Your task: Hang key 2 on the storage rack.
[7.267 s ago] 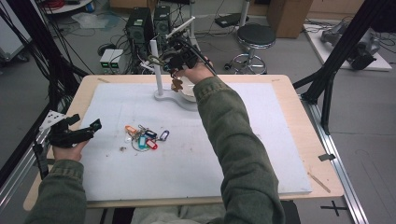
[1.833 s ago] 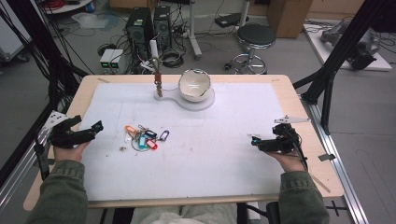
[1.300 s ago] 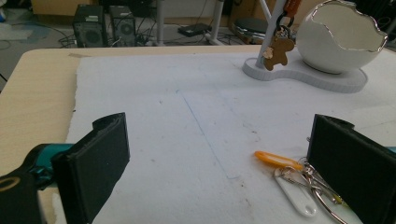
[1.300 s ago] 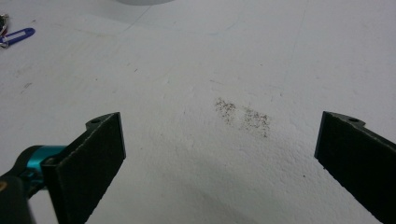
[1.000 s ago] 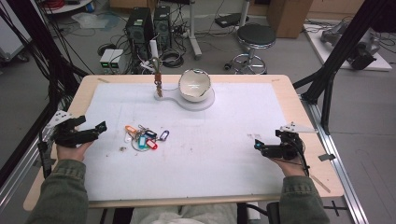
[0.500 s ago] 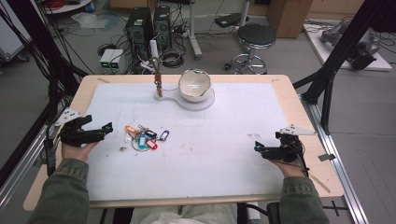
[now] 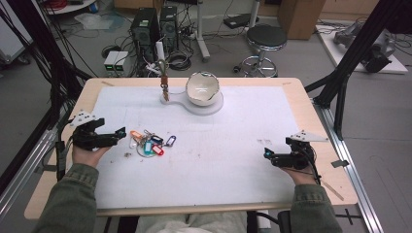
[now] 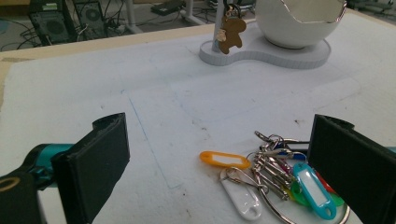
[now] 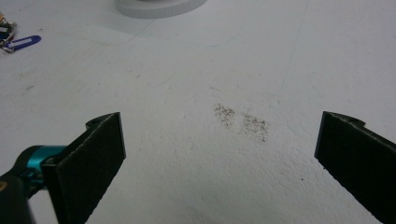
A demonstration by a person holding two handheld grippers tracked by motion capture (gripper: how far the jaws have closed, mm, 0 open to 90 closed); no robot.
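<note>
One bear-shaped charm (image 8: 230, 31) is seen hung on the stand's post (image 7: 164, 82) beside the white bowl (image 7: 203, 88); judged as done. A bunch of tagged keys (image 7: 148, 143) is left on the white mat (image 7: 233, 145), just ahead of the left gripper (image 7: 116, 133), jaws spread, nothing held. The right gripper (image 7: 268, 154) is parked well apart at the mat's right, released and empty

— What can't we make out?
— At four o'clock in the left gripper view, the key bunch (image 8: 285, 182) slips behind the black jaw; its far tags are hidden.
— And the bowl (image 8: 299, 21)?
— Cut off at twelve o'clock.
</note>
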